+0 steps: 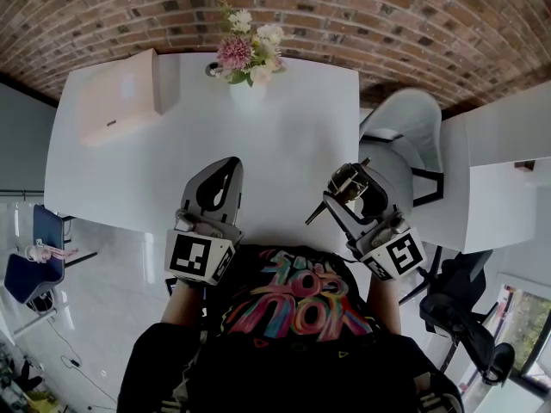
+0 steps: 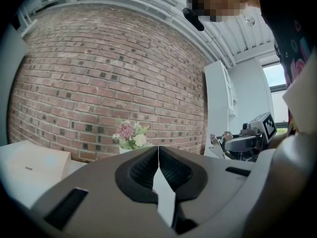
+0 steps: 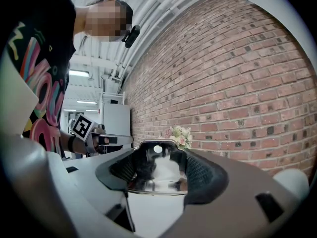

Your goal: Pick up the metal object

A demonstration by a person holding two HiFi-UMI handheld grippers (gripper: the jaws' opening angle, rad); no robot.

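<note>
Polished steel shows between the jaws of the right hand-held gripper, which is clenched on the metal object over the near right edge of the white worktop. The left hand-held gripper sits to its left with its jaws pressed together on nothing. The likeliest trouble, as I judge it, is a slip: the surface looks smooth and curved, so a slack squeeze or a quick tilt could let it twist out. Held this close to the edge, it might then miss the worktop and drop toward the chair.
</note>
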